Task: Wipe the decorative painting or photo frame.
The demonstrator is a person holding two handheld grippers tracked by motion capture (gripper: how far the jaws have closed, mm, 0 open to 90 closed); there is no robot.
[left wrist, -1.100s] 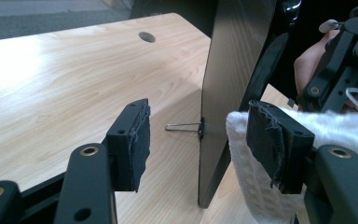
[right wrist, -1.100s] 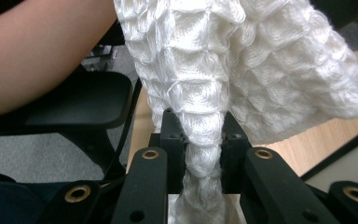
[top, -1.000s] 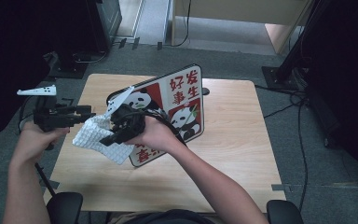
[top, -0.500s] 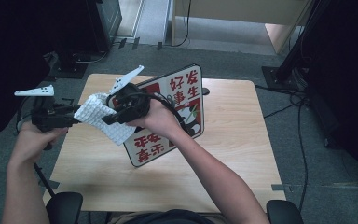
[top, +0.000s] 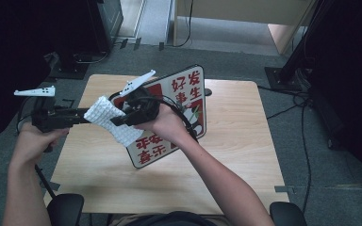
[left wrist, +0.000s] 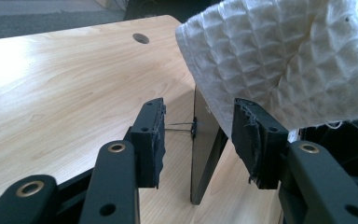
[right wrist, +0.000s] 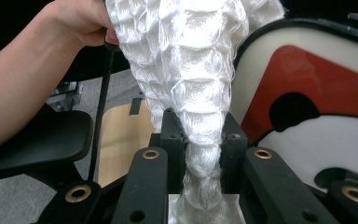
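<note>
A white waffle-weave cloth (top: 104, 116) (left wrist: 284, 56) (right wrist: 186, 60) hangs in the air above the table's left part. My right gripper (top: 119, 120) (right wrist: 203, 122) is shut on a bunched end of it. My left gripper (top: 86, 116) (left wrist: 199, 112) points at the cloth from the left. Its jaws have just been closing, but a gap still stands between the pads (left wrist: 248, 135). The cloth's edge lies just above and behind the right-hand pad, and nothing is pinched. A red and white panda sign board (top: 184, 94) (right wrist: 317, 79) (left wrist: 200, 154) stands tilted behind the cloth.
The wooden table (top: 235, 141) (left wrist: 51, 84) has a cable hole (left wrist: 141, 38) near its far edge. Chair armrests (top: 66, 207) sit at the near side. Black stands and cables (top: 306, 94) are on the floor at the right.
My right gripper has lifted the cloth up and slightly left, toward the left gripper's tips. The left hand has stayed put while its jaws have narrowed.
</note>
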